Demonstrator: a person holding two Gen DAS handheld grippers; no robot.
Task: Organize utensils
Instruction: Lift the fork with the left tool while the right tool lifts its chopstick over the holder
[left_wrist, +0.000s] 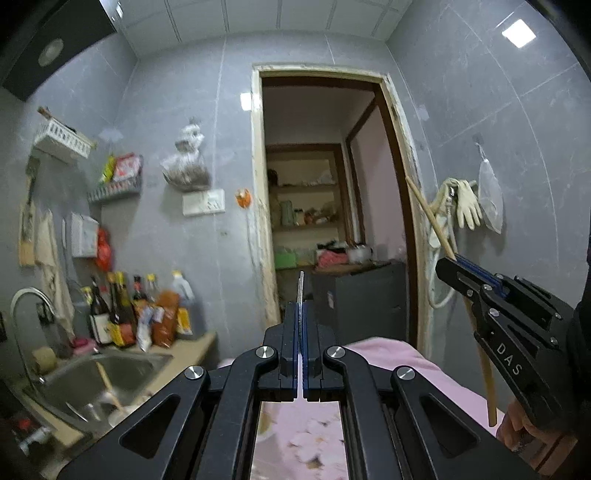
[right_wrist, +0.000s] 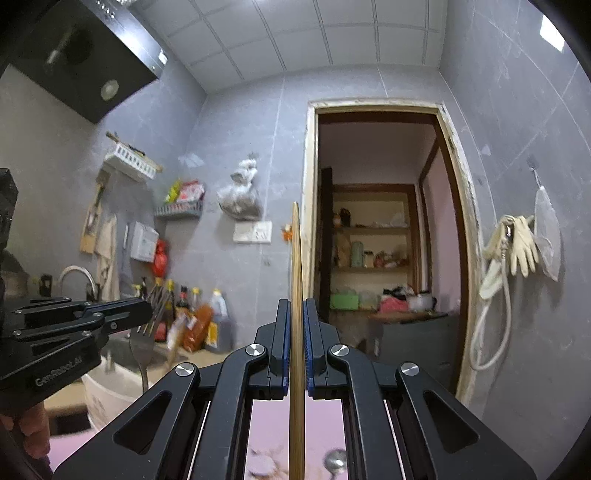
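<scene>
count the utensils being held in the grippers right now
2: a metal fork clamped in the left gripper, and a wooden chopstick clamped in the right gripper. More may lie unseen in the sink.

Silver fork (right_wrist: 142, 341), tan chopstick (right_wrist: 296, 332), black grippers with blue pads (right_wrist: 309, 354), grey walls (left_wrist: 184, 110), pink cloth (left_wrist: 406, 362), perhaps floral.

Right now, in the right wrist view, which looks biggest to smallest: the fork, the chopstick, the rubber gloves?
1. chopstick, longest, but it is nearest the camera.
2. fork.
3. rubber gloves, far off on the wall, so real size is unsure.
</scene>
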